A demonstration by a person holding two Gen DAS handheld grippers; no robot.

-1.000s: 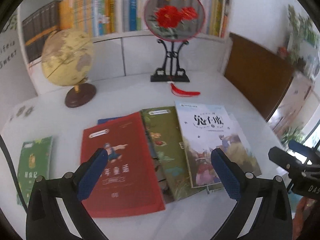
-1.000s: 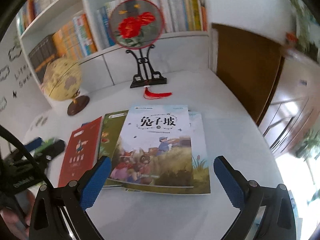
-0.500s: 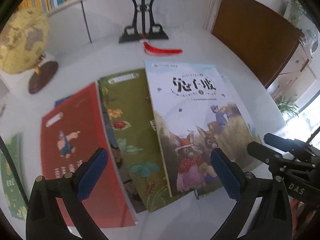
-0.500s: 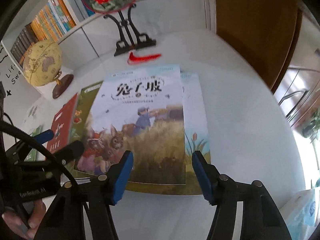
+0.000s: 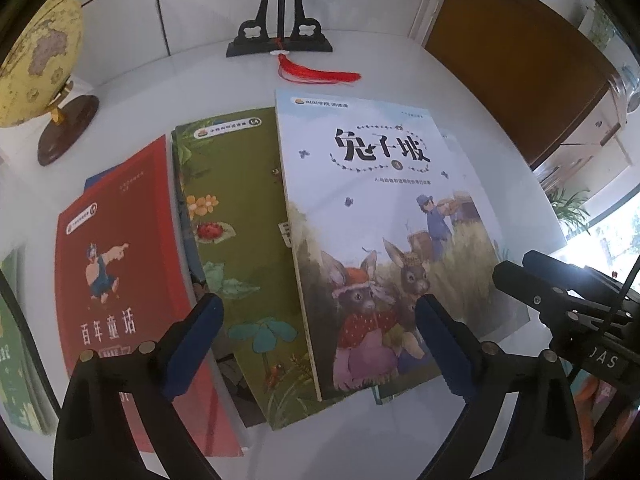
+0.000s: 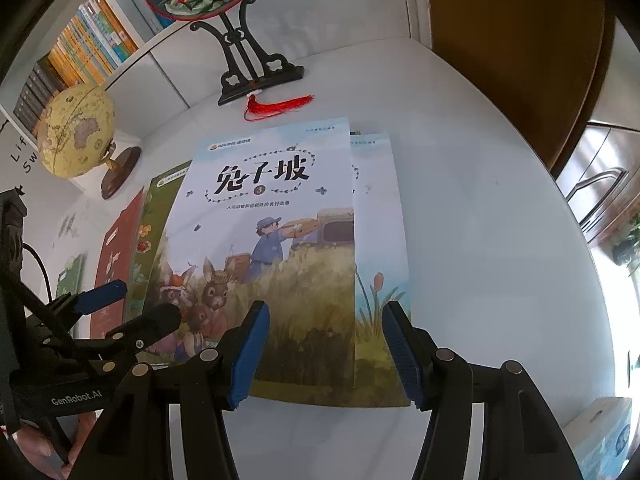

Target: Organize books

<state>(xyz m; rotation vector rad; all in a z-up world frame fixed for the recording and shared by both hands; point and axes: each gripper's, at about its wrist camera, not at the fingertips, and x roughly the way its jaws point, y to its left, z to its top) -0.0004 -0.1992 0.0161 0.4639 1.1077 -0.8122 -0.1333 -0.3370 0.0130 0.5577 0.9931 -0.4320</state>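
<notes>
rabbit book [image 5: 384, 208]: 兔子坡, circled 3 | red book [image 5: 120, 264]: 百年童话 | green book [image 5: 236, 216]: badge 1A | left gripper [image 6: 156, 300] body: GenRobot.AI | right gripper [image 5: 516, 276] body: partial "DAS" | wall [image 6: 20, 160]: partial "Li", "Sw"

I see bare table [image 6: 480, 220] along its right edge and near edge, free for passage. The overlapping books [image 5: 248, 248] fill the middle. At the far edge, the fan stand [image 6: 256, 72] and red tassel [image 6: 280, 105] block; the globe [image 6: 78, 130] blocks the far-left corner.
</notes>
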